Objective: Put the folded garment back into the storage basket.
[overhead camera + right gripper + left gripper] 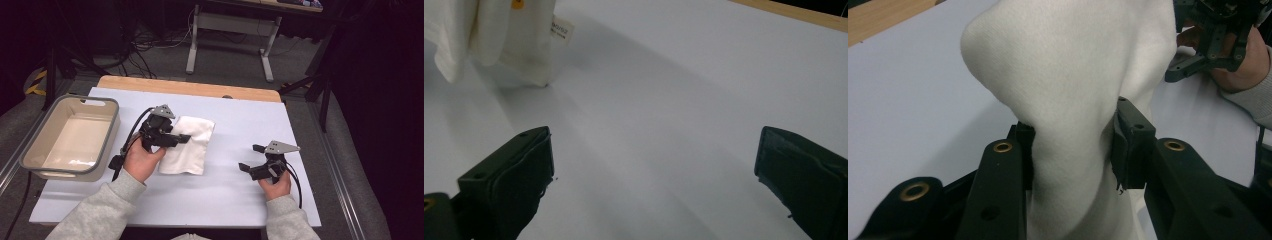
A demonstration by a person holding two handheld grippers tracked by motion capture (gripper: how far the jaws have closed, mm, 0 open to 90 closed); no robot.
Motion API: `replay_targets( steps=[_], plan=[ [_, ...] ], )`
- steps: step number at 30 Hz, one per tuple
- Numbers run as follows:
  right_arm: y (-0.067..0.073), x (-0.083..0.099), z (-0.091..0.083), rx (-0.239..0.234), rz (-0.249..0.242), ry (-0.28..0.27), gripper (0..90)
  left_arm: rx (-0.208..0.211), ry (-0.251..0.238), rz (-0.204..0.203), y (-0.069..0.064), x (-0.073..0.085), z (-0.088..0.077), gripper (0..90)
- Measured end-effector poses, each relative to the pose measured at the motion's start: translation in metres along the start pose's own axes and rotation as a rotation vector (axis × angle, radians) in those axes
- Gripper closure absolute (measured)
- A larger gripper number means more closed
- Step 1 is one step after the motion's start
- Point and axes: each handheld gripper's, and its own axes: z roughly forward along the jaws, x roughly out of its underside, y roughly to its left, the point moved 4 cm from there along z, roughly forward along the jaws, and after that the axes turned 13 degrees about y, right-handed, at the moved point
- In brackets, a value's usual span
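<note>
**Dark room, bright white surface**

Lit well only on the white surface [240, 200], with a strip of light wood [200, 89] along its far edge. All around, dim and shadowy. Down below, grey carpet floor [225, 60]. At the back, a desk on pale metal legs [192, 47]. Near those legs, a tangle of black cables [150, 45]. On the far left, yellow and black stripes [36, 82] on the floor. On the right, black stand legs [320, 90].

Bright lit table, dark surroundings, soft shadows
</note>
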Motion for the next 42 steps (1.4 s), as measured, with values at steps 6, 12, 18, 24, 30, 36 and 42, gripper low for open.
replay_targets(
  steps=[6,12,18,24,30,36,42],
  plan=[
    [0.000,0.000,0.000,0.004,-0.004,-0.002,2.9,-0.012,-0.017,0.000,0.005,-0.002,-0.014,63.8],
    [0.000,0.000,0.000,-0.002,-0.004,-0.004,2.7,-0.026,-0.024,-0.012,0.011,0.000,-0.026,63.8],
    [0.000,0.000,0.000,-0.002,-0.004,-0.003,2.7,-0.037,-0.035,-0.020,0.018,0.003,-0.036,63.8],
    [0.000,0.000,0.000,-0.001,-0.005,-0.001,2.7,-0.059,-0.030,-0.030,0.024,0.008,-0.049,63.8],
    [0.001,-0.001,0.000,-0.007,-0.009,-0.008,2.2,-0.084,-0.040,-0.045,0.033,0.014,-0.067,63.8],
    [0.001,-0.001,0.000,-0.009,-0.009,-0.005,2.1,-0.100,-0.039,-0.064,0.042,0.021,-0.082,63.7],
    [0.001,-0.001,0.000,-0.002,-0.009,-0.001,1.4,-0.113,-0.043,-0.082,0.051,0.029,-0.094,63.7]
  ],
)
